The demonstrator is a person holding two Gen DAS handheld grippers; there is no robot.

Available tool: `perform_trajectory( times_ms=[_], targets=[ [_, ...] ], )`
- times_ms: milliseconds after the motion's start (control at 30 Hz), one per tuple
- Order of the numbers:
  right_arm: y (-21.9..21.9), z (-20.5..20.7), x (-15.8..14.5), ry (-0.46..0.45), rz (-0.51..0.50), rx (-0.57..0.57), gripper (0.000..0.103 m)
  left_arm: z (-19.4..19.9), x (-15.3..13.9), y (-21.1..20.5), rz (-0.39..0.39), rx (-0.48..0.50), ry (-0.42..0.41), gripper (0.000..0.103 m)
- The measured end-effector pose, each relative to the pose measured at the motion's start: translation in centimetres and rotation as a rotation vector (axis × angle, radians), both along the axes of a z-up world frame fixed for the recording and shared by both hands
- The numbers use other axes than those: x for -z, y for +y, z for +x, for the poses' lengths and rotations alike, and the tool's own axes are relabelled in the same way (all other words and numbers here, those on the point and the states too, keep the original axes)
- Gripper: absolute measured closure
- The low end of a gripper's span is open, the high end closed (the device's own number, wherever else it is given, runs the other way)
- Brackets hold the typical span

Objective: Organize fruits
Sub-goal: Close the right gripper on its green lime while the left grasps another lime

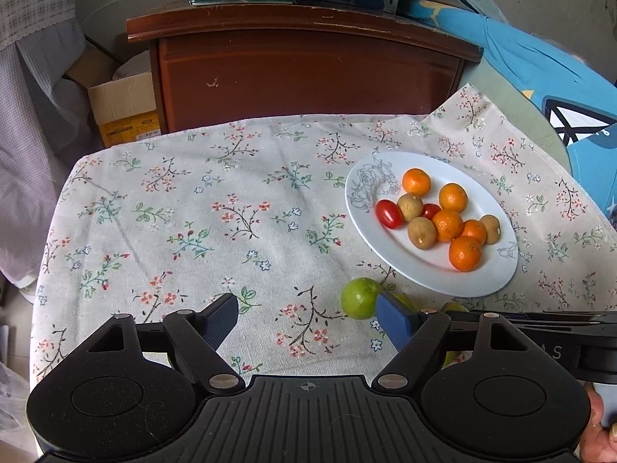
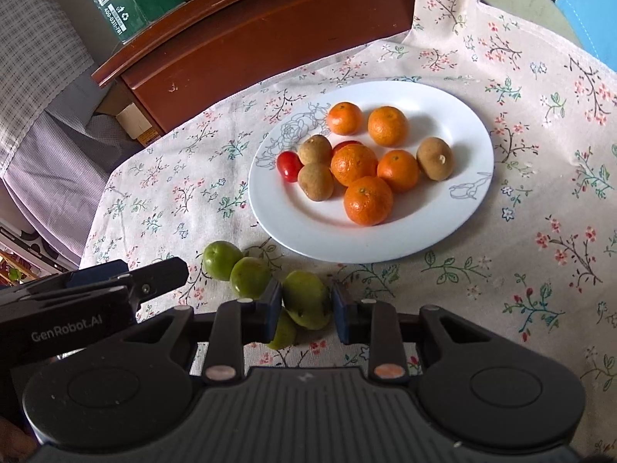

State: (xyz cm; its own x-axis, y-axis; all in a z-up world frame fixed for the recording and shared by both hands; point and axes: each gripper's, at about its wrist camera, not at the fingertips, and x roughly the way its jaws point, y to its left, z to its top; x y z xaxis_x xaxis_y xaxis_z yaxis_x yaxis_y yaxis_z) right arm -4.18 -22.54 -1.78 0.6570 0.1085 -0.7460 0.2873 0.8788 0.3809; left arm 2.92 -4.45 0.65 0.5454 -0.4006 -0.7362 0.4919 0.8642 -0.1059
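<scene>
The right gripper (image 2: 306, 308) has its two blue pads on either side of a green fruit (image 2: 307, 304), very close to it, but I cannot tell if they squeeze it. Three more green fruits (image 2: 250, 277) lie beside it on the flowered cloth (image 2: 520, 212), just off the near rim of the white plate (image 2: 455, 115). The plate holds oranges (image 2: 368, 200), brown fruits (image 2: 315, 181) and little red tomatoes (image 2: 289, 166). The left gripper (image 1: 308, 318) is wide open over the cloth, holding nothing.

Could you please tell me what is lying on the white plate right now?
The white plate holds five oranges, three brown fruits and two red tomatoes, one mostly hidden behind an orange. The plate surface under the pile is covered.
</scene>
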Motion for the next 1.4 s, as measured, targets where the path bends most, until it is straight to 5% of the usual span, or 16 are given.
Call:
perform_trajectory(
  times_ms=[433,600,1400],
  targets=[
    [-0.5,-0.6,-0.2,0.022,-0.023,0.034,0.075,1.5,1.7,-3.3,-0.041,0.042,0.055,0.047],
    [-0.3,-0.4,0.2,0.037,-0.015,0.024,0.074,1.9,2.4,-3.6,-0.061,0.038,0.077,0.073],
    [-0.4,-0.3,-0.3,0.012,-0.003,0.016,0.074,0.6,1.2,-3.0,-0.042,0.027,0.008,0.076]
  ],
)
